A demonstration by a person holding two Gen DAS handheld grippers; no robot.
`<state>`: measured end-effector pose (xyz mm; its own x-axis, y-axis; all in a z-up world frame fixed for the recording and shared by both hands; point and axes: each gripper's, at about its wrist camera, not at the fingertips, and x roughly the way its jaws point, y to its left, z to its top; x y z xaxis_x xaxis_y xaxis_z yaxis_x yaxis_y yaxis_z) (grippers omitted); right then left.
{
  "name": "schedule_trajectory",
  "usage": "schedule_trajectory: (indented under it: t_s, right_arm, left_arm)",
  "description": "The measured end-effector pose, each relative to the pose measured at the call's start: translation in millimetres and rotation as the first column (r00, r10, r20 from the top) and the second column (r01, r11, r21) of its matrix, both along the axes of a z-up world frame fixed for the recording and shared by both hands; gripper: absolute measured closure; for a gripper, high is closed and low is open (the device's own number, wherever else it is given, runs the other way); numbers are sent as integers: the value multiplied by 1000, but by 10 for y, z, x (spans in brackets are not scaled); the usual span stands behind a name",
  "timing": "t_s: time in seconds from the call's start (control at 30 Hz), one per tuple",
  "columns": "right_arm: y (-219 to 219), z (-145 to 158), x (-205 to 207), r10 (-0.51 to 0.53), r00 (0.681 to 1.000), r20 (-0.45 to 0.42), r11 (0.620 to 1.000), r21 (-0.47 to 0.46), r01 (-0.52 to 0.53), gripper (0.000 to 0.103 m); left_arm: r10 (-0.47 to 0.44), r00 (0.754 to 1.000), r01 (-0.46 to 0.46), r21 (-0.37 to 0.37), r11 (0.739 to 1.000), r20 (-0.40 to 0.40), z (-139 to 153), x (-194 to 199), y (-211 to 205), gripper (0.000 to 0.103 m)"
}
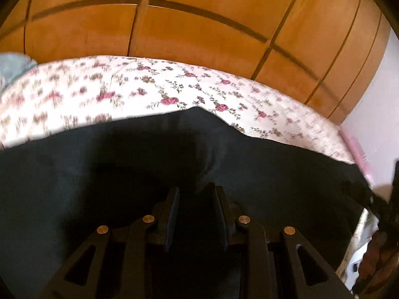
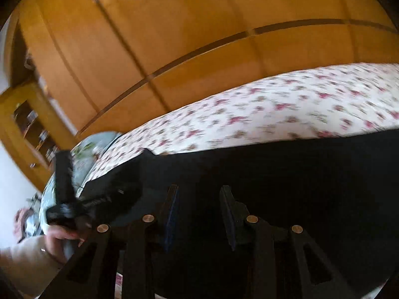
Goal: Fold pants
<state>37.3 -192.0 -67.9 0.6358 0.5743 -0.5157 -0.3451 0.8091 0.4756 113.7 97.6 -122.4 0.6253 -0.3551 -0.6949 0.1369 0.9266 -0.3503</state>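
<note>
Hovering over the dark pants [image 1: 124, 174] spread on the bed [image 1: 149, 87], the left claw [image 1: 197, 214] and right claw [image 2: 199, 214] both gape empty, so a shallow pinch could bunch cloth and skew the fold.
</note>
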Motion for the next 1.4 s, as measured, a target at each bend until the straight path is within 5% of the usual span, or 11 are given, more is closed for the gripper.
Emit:
schedule_trajectory:
  t_s: [0.2,0.4,0.5,0.6,0.67,0.77,0.87,0.93,1.1,1.27,1.4]
  right_arm:
    - [561,134,517,141,990,-15,989,54,-140,68]
    - [1321,-7,1202,272,952,-138,962,65,-265,64]
    - [1597,-201,1456,362,901,-240,932,88,-351,63]
    - [1785,-278,1544,443,858,-261,896,79,-438,76]
    - [1877,-282,1578,421,874,-242,903,19,-429,94]
    - [1921,-253,1619,310,937,-163,946,-49,-321,98]
    - [1970,-379,1666,244,961,-130,961,-99,-258,98]
    - [1958,-500,1742,237,954,-183,966,-63,-252,98]
    - [1454,-253,1713,149,979,-138,986,96,-136,94]
    - [995,-66,1216,89,992,-89,996,9,-88,94]
    - [768,-88,942,95,993,-65,986,-130,-103,94]
  left_arm:
    - [11,999,-8,-78,997,37,-21,-120,116,75]
    - [8,999,-2,-135,991,47,-43,-123,167,75]
    - [9,999,-1,-150,989,52,-63,-136,179,75]
    - [6,999,2,-160,987,50,-99,-126,176,75]
    - [5,999,3,-170,985,51,-118,-120,181,75]
    - [5,999,5,-176,984,53,-137,-114,185,75]
    - [5,999,4,-173,985,51,-153,-105,175,75]
    - [5,999,4,-174,985,51,-153,-104,175,75]
    - [5,999,1,-179,984,35,-131,-99,179,75]
    - [-12,998,8,-63,998,-69,131,79,-62,75]
    - [-30,999,32,80,996,-26,273,398,-310,75]
